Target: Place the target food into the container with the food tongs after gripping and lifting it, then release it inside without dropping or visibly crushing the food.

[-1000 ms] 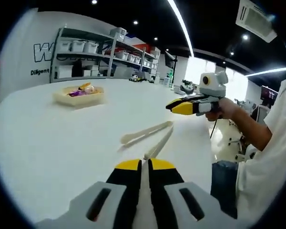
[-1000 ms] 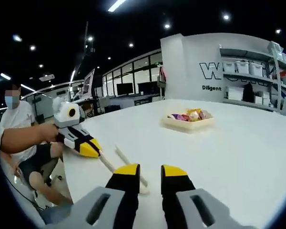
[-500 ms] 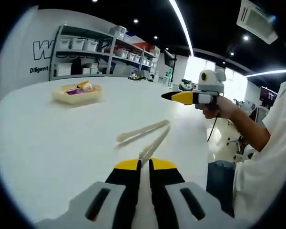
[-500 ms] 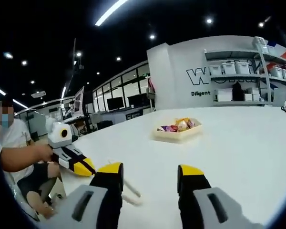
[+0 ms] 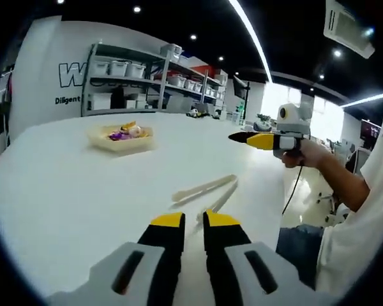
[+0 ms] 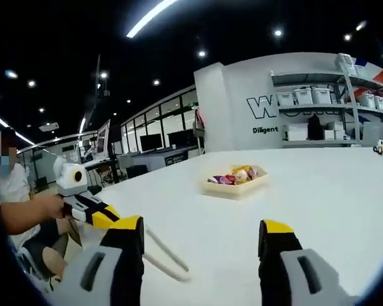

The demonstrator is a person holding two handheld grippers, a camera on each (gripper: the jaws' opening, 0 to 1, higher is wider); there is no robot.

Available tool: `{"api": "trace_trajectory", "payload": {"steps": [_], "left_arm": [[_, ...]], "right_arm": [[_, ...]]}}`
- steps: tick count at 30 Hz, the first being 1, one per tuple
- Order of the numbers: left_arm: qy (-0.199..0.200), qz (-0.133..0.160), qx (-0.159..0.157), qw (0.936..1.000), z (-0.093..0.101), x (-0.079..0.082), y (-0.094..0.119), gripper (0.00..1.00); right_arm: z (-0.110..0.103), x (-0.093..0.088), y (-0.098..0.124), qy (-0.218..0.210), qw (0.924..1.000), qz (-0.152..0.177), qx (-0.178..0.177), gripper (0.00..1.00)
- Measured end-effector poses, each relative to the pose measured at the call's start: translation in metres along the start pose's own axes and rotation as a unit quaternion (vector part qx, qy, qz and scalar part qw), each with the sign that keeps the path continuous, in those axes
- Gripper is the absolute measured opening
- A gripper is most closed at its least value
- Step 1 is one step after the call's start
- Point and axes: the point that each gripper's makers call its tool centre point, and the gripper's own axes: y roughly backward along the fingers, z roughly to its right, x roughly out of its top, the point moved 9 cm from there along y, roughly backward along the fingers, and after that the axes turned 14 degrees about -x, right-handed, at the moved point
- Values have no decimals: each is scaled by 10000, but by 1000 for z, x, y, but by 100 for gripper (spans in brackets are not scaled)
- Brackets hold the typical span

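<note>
Cream food tongs [image 5: 207,190] lie flat on the white table [image 5: 64,191], their near end just ahead of my left gripper [image 5: 193,223], whose jaws stand a narrow gap apart with nothing between them. A shallow cream tray [image 5: 121,139] holding wrapped food [image 5: 122,132] sits farther back to the left. My right gripper [image 5: 233,136] hovers above the table beyond the tongs, held by a hand. In the right gripper view its jaws [image 6: 202,226] are wide open and empty; the tongs [image 6: 165,260] lie low left, the left gripper [image 6: 105,218] beside them, the tray [image 6: 235,187] ahead.
Metal shelves with white bins [image 5: 134,76] stand behind the table against a grey wall [image 6: 242,102]. The person's arm and white shirt [image 5: 364,210] fill the right side. The table's edge [image 5: 274,210] runs close by the tongs. Open tabletop [image 6: 332,191] lies around the tray.
My right gripper's jaws have spread from a small gap to wide open. My left gripper's jaws have parted slightly. The right gripper sits a little higher above the table; tongs and tray stay put.
</note>
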Motion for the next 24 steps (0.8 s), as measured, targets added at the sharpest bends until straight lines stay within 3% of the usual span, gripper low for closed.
{"api": "trace_trajectory", "payload": {"steps": [3,9,15,20,24], "left_arm": [[-125,23,183,9998,3,7,-1,15],[-198,108,565,9981,6,18,-1,36],[0,150,1253,9920,2,24,5,78],[101,386,1454,9886,-1,28,14,87],[213,498,1760,9829,-7,25,21,95]], "right_arm": [[-1,3,2,39,10000,31,-23,76],[-2,7,4,30,10000,77,-13,78],[-3,9,5,-16,10000,63,64,82],[-3,12,5,202,9996,195,57,79],[-5,13,5,129,9996,229,75,83]]}}
